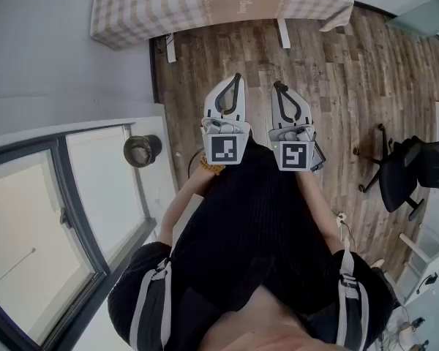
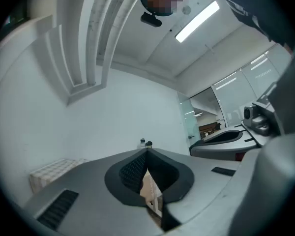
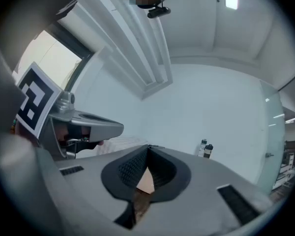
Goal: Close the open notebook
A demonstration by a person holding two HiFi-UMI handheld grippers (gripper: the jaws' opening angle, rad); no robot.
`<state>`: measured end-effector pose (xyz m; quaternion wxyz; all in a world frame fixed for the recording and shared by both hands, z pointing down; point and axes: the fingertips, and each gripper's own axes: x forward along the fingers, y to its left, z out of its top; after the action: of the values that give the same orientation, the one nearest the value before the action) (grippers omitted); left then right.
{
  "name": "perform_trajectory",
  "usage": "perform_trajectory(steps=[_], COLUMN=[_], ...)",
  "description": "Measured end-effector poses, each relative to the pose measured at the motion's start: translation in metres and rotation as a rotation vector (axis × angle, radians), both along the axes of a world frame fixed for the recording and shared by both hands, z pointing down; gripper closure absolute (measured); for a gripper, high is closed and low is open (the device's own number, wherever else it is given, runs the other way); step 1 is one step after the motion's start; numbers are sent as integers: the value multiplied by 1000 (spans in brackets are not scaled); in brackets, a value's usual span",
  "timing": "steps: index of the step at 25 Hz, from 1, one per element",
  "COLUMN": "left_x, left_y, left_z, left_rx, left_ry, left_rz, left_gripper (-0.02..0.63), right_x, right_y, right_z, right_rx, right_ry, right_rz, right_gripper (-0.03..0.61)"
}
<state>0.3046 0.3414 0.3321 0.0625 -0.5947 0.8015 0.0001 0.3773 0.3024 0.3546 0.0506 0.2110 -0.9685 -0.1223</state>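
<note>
No notebook shows in any view. In the head view the person holds both grippers close to the body, level, over a wooden floor (image 1: 336,86). My left gripper (image 1: 237,77) is shut, its tips meeting with nothing between them. My right gripper (image 1: 277,85) beside it is also shut and empty. In the left gripper view the left gripper (image 2: 147,152) has its dark pads pressed together and faces a white wall. In the right gripper view the right gripper (image 3: 148,146) is closed the same way, with the marker cube (image 3: 35,101) of the left gripper at the left.
A table with a checked cloth (image 1: 219,6) stands ahead across the floor. A black office chair (image 1: 402,170) is at the right, a dark round pot (image 1: 141,150) on the sill by the window (image 1: 29,218) at the left. Two bottles (image 3: 205,149) stand by the far wall.
</note>
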Motion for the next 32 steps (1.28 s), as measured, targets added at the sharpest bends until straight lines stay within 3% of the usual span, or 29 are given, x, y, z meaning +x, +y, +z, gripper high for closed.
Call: perform_trajectory(steps=[4, 11, 14, 18, 21, 23, 27, 32], left_x=[12, 14, 10, 0, -8, -13, -25, -51], left_y=[-6, -11, -16, -25, -37, -44, -66, -92], left_z=[3, -2, 5, 11, 23, 28, 24, 21], left_rx=[-29, -18, -62, -38, -101, -117, -66, -82], left_ry=[-29, -52, -43, -5, -29, 0, 18, 1], left_rz=[0, -12, -12, -12, 12, 15, 32, 56], left_gripper=[600, 600, 600, 600, 600, 600, 600, 600], right_x=[8, 6, 1, -10, -16, -19, -33, -65], right_y=[-8, -11, -15, -28, -40, -48, -66, -86], right_z=[1, 10, 11, 19, 22, 29, 29, 26], right_rx=[-44, -43, -56, -60, -66, -81, -70, -77], right_ry=[-57, -25, -27, -7, 1, 31, 40, 47], right_rz=[-5, -43, -48, -41, -26, -19, -24, -35], right_gripper=[572, 572, 572, 572, 572, 572, 572, 572])
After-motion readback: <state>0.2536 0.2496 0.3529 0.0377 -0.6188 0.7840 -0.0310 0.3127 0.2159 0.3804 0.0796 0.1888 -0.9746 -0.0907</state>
